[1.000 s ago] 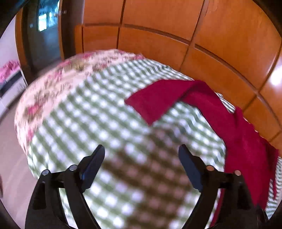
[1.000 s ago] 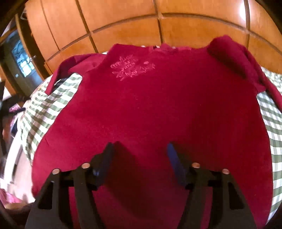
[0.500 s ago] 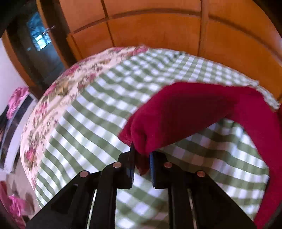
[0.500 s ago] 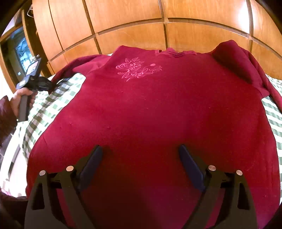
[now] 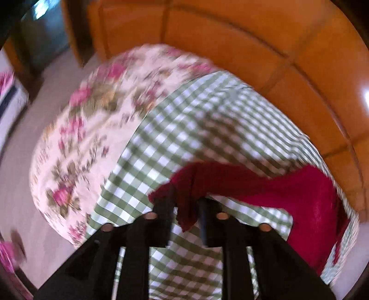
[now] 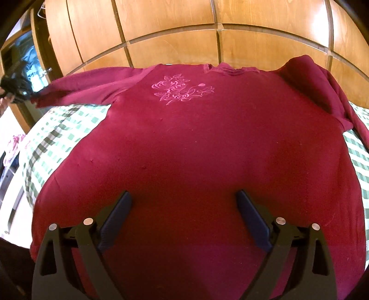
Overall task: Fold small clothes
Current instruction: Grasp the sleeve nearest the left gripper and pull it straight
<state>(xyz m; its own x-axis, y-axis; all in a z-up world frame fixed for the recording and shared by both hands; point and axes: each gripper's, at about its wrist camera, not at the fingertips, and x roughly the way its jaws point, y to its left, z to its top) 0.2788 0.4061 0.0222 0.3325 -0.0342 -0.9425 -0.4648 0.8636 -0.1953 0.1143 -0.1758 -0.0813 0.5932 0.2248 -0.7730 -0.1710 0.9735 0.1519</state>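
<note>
Dark red sweater (image 6: 196,150), pink rose embroidery, lying flat.

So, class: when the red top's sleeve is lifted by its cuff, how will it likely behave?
Probably floppy: the sleeve sags from the left gripper, its cuff drooping between the fingers. Likely light, since it hangs from a small pinch. It may drag the red top, as sleeve and body are one piece on the checked cloth.

Warm daylight glares on the wood panelling (image 6: 322,20); the left wrist view is motion-blurred, both bow and darken at the edges.
</note>
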